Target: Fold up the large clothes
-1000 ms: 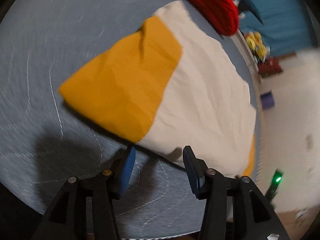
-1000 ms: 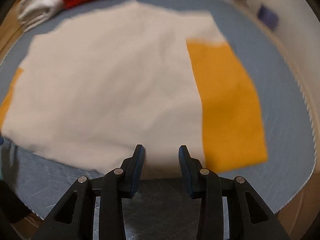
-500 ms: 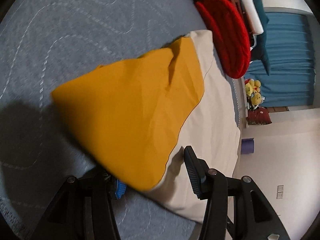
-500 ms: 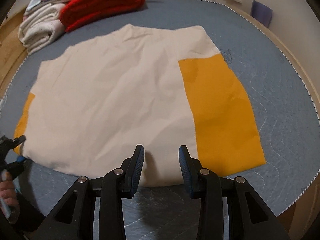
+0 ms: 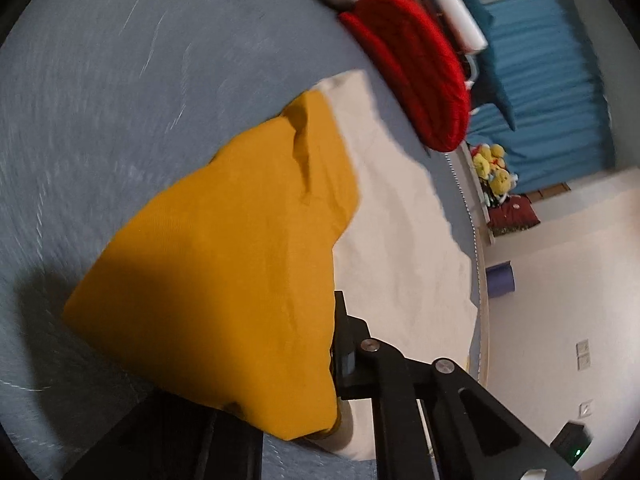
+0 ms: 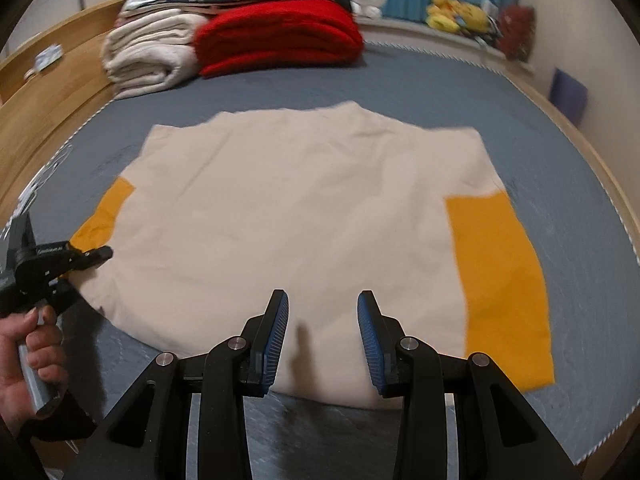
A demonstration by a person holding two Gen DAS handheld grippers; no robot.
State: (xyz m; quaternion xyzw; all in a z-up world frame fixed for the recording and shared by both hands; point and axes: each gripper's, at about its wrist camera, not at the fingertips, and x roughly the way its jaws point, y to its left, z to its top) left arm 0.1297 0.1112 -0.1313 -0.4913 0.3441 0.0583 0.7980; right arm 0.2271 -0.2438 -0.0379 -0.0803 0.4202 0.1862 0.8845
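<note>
A cream shirt (image 6: 304,208) with orange sleeves lies flat on the grey quilted bed (image 6: 460,92). In the left wrist view my left gripper (image 5: 320,364) is shut on the orange left sleeve (image 5: 224,272), which drapes over the fingers and hides the left one. The right wrist view shows the left gripper (image 6: 96,256) at that sleeve (image 6: 104,216), held by a hand. My right gripper (image 6: 322,336) is open and empty, just above the shirt's near hem. The other orange sleeve (image 6: 500,272) lies flat at the right.
A folded red blanket (image 6: 276,36) and rolled cream blankets (image 6: 148,56) sit at the far end of the bed. A wooden bed frame (image 6: 40,108) runs along the left. Yellow plush toys (image 6: 456,12) and blue curtains (image 5: 548,80) are beyond.
My left gripper has closed on the orange sleeve and lifted it, so the cloth now drapes over the fingers. My right gripper has drawn back and up from the hem, still open.
</note>
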